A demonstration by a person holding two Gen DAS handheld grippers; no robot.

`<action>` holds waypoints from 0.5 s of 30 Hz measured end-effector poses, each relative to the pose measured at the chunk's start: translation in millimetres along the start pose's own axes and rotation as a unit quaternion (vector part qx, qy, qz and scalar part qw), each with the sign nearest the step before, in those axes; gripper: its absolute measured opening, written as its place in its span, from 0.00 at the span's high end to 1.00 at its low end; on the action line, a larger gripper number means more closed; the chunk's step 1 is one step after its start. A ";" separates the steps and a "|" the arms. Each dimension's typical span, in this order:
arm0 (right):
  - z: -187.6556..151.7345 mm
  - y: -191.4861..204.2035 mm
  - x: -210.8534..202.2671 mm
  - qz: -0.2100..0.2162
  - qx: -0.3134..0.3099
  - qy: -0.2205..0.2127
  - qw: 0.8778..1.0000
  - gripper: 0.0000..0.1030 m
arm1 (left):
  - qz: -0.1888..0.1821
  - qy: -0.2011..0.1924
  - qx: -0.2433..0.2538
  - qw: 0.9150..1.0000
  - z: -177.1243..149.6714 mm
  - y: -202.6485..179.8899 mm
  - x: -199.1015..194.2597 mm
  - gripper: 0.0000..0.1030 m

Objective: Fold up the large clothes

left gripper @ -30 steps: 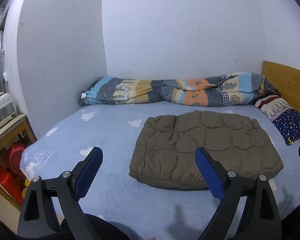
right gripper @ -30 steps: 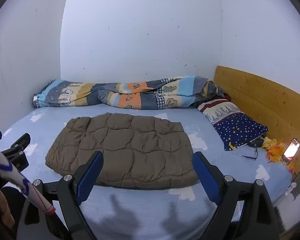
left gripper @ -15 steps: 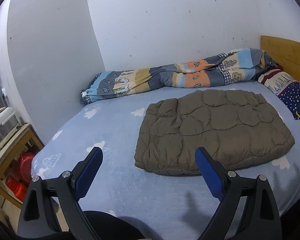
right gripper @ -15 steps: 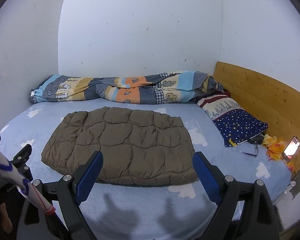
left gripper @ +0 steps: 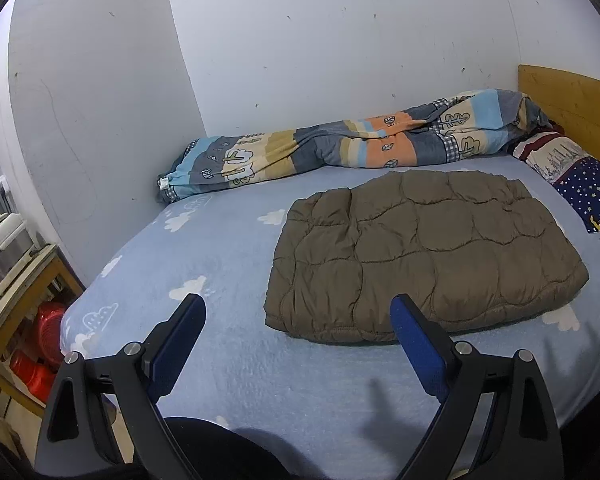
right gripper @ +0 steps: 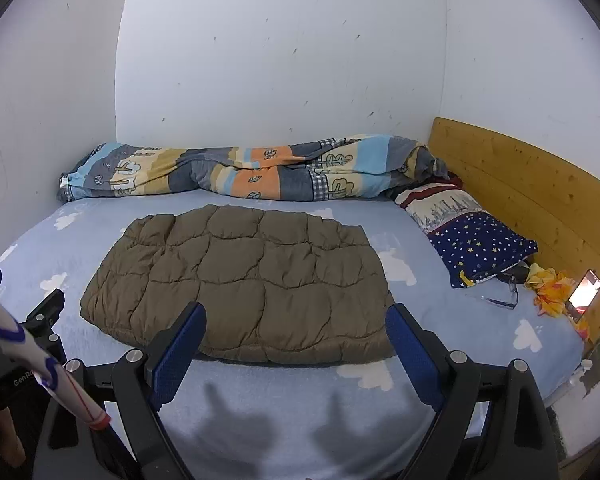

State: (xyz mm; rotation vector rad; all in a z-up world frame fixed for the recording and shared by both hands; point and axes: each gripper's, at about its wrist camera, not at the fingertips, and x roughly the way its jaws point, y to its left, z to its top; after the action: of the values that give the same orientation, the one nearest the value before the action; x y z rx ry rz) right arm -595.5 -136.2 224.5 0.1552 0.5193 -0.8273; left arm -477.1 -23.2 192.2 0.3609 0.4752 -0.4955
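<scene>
The left gripper (left gripper: 296, 336) has rolled a little, so the brown quilted coat (left gripper: 420, 252) now tilts across its view; both it and the right gripper (right gripper: 296, 340) hang short of the coat's near hem, jaws released and empty. The coat lies flat mid-bed (right gripper: 260, 384), seemingly already folded (perhaps finished). Behind the coat lies a rolled striped duvet (right gripper: 240, 172), right of it a starry pillow (right gripper: 480, 244); nothing blocks the hem.
</scene>
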 end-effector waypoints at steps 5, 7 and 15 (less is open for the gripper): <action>-1.4 1.4 3.2 -0.002 -0.001 0.004 1.000 0.09 | -0.002 0.006 0.001 1.000 -1.3 -0.7 1.7 0.10; -2.1 1.4 4.3 -0.003 -0.002 0.006 1.000 0.09 | -0.003 0.007 0.002 1.000 -2.0 -0.6 2.7 0.10; -4.5 1.2 8.0 -0.004 -0.005 0.011 1.000 0.09 | -0.005 0.013 0.006 1.000 -3.5 -2.6 5.6 0.10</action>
State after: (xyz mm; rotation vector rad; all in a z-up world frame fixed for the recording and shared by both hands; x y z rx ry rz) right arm -591.9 -139.2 216.5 0.1544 0.5446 -0.8309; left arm -475.3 -25.9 185.8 0.3770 0.4996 -0.5045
